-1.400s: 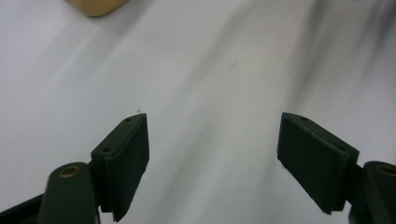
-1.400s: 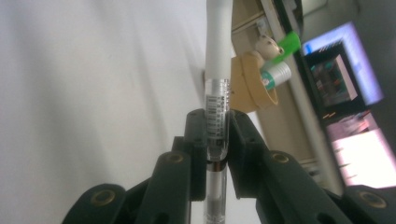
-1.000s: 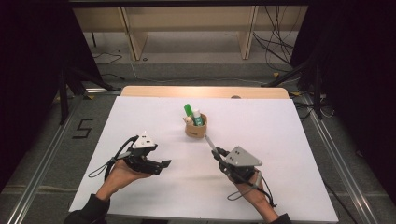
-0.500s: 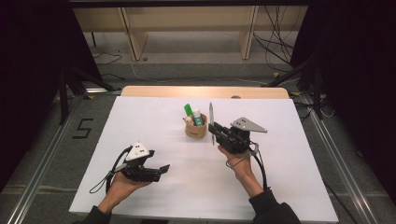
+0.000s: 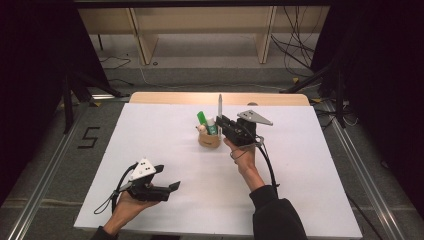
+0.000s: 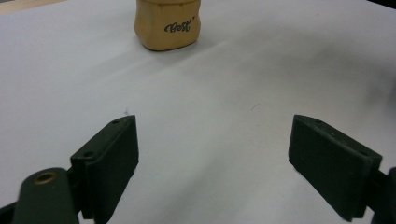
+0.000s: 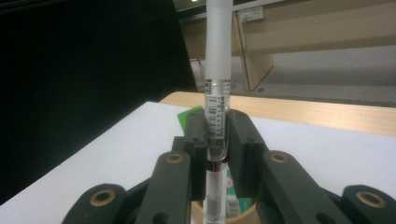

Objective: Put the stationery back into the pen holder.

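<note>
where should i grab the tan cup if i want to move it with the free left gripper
Grip the tan cup low across its squat body, coming in level from the left gripper's side. Pens fill its top and the right gripper holds a pen above it, so a top approach looks blocked.

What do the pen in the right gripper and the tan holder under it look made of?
Pen: seemingly plastic, with a frosted white matte upper part and a clear glossy barrel bearing a barcode label. Holder: tan, smooth and matte, with rounded edges and printed script; possibly wood or moulded plastic, hard to tell which.
</note>
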Demonstrator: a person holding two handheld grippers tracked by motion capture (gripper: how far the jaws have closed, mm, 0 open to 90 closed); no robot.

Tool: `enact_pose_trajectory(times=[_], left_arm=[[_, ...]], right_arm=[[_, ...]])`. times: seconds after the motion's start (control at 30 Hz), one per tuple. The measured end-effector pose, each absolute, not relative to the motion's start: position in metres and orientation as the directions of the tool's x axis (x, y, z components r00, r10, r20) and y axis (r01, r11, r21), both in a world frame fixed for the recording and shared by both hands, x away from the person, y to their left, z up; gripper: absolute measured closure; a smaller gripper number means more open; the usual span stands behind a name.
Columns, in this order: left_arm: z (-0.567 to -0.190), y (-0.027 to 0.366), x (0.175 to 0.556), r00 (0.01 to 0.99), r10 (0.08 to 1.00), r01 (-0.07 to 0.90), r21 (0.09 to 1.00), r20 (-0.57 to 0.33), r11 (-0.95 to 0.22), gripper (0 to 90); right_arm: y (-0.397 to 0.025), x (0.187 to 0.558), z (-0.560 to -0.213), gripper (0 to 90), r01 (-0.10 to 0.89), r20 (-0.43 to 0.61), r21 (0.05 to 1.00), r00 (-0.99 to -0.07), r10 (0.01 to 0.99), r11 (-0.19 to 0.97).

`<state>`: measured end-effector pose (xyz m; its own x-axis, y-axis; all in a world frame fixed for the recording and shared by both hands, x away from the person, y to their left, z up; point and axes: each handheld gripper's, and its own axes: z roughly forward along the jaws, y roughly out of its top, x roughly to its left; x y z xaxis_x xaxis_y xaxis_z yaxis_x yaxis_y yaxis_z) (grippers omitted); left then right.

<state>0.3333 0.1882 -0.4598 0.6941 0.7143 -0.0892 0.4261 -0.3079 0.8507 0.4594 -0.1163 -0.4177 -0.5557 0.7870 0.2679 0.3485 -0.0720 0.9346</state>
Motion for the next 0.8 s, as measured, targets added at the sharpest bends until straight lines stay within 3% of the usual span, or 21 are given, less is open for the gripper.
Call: enact_pose_trajectory(times=[0.8], left_arm=[[-0.461,0.188,0.333,0.708,0.701,0.409,0.858,-0.084,-0.311,15.9]], right_arm=[[-0.094,0.492,-0.433,79.6,0.359,0.229,0.932,-0.503,0.834,-0.039]])
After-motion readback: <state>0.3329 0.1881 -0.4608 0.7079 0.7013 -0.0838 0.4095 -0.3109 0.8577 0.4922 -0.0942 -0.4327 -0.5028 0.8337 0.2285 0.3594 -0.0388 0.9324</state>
